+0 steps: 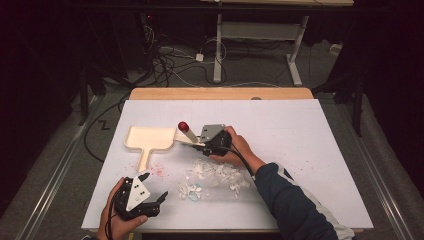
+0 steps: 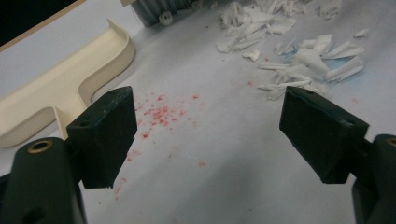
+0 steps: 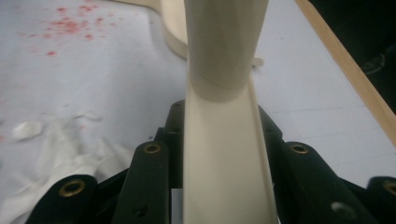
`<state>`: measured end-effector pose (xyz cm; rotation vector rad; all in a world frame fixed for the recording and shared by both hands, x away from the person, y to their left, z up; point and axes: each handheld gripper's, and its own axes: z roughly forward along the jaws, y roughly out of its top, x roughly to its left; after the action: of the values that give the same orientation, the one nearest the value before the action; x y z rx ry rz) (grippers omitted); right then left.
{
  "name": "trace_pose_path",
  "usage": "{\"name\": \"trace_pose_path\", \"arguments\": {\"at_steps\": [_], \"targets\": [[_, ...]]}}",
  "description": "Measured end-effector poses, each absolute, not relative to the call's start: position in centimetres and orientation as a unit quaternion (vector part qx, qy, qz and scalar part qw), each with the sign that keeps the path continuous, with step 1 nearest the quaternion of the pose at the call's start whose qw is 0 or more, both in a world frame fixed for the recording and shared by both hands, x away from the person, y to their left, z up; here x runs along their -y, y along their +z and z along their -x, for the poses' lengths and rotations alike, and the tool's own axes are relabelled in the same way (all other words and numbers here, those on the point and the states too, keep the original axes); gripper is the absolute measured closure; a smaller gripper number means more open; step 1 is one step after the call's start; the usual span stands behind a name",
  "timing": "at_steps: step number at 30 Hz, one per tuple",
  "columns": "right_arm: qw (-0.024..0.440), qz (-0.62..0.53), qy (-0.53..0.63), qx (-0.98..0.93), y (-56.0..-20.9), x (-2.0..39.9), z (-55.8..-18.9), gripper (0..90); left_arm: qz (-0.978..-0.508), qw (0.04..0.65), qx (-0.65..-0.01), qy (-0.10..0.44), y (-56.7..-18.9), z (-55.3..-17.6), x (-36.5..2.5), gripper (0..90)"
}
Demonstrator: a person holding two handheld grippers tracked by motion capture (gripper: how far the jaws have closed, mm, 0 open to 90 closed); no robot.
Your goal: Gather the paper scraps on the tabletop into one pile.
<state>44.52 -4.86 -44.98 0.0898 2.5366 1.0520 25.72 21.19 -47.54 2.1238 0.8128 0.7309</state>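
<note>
Careful: your right claw (image 1: 200,141) is clenched on the cream handle of the small brush (image 3: 224,140), which has a red knob at its end and sits just right of the dustpan (image 1: 149,138). With the grip that far along the handle, a hard sweep could twist the brush in the jaws or scatter the white paper scraps (image 1: 215,176) rather than gather them. Your left claw (image 2: 205,135) is released and empty near the front edge of the tabletop (image 1: 310,150), above the red specks (image 2: 159,114), and nobody steadies the pan, so scraps may push it away.
</note>
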Motion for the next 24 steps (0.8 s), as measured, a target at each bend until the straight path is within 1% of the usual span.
{"name": "trace_pose_path", "arguments": {"at_steps": [1, 3, 6, 7, 8, 10, 12, 13, 14, 15, 16, 18, 19, 21, 22, 23, 24], "targets": [[0.181, -0.007, 0.379, -0.907, -44.9, 5.4, -43.9, 68.2, -0.827, 0.367, -0.317, 0.284, -47.6, -25.7, -21.2, 17.9], [0.177, 0.007, 0.376, -0.909, -44.9, 5.8, -43.6, 68.1, -0.828, 0.366, -0.316, 0.284, -47.6, -25.7, -21.2, 17.9], [0.143, 0.032, 0.396, -0.907, -44.6, 7.4, -42.4, 68.3, -0.829, 0.365, -0.316, 0.283, -47.6, -25.6, -21.2, 17.9], [0.143, 0.032, 0.396, -0.907, -44.6, 7.4, -42.4, 68.3, -0.829, 0.363, -0.316, 0.284, -47.5, -25.6, -21.2, 17.9], [0.13, 0.05, 0.404, -0.904, -44.3, 8.4, -41.7, 68.5, -0.83, 0.363, -0.315, 0.284, -47.5, -25.5, -21.1, 17.9], [0.127, 0.043, 0.406, -0.904, -44.2, 8.7, -41.3, 68.5, -0.829, 0.362, -0.315, 0.285, -47.5, -25.5, -21.1, 17.9], [0.142, 0.035, 0.41, -0.9, -43.6, 10.1, -40.4, 68.5, -0.828, 0.364, -0.317, 0.286, -47.5, -25.4, -21.0, 17.9], [0.142, 0.035, 0.41, -0.9, -43.6, 10.1, -40.4, 68.5, -0.828, 0.362, -0.317, 0.288, -47.5, -25.4, -21.0, 17.9], [0.15, 0.021, 0.42, -0.895, -43.2, 10.8, -40.1, 68.5, -0.828, 0.362, -0.318, 0.288, -47.5, -25.4, -21.0, 17.9], [0.149, 0.01, 0.43, -0.89, -42.8, 11.4, -39.9, 68.4, -0.828, 0.361, -0.318, 0.288, -47.5, -25.4, -21.1, 17.9], [0.164, -0.025, 0.442, -0.882, -41.9, 12.7, -39.7, 68.5, -0.828, 0.36, -0.318, 0.289, -47.5, -25.4, -21.0, 18.0], [0.168, -0.041, 0.444, -0.879, -41.5, 13.5, -39.6, 68.4, -0.829, 0.358, -0.318, 0.289, -47.5, -25.4, -21.0, 17.9], [0.176, -0.076, 0.443, -0.876, -40.8, 14.9, -39.4, 68.4, -0.829, 0.358, -0.318, 0.29, -47.5, -25.4, -21.0, 18.0], [0.18, -0.091, 0.439, -0.875, -40.5, 15.4, -39.4, 68.4, -0.829, 0.356, -0.318, 0.292, -47.5, -25.3, -20.9, 18.0], [0.201, -0.127, 0.426, -0.873, -40.2, 16.9, -39.2, 68.4, -0.829, 0.356, -0.317, 0.292, -47.5, -25.3, -20.9, 18.0], [0.201, -0.127, 0.426, -0.873, -40.2, 16.9, -39.2, 68.4, -0.83, 0.354, -0.317, 0.293, -47.5, -25.3, -20.8, 18.0], [0.21, -0.144, 0.418, -0.872, -40.2, 17.4, -39.0, 68.4, -0.83, 0.353, -0.317, 0.293, -47.5, -25.3, -20.8, 18.0]]}}
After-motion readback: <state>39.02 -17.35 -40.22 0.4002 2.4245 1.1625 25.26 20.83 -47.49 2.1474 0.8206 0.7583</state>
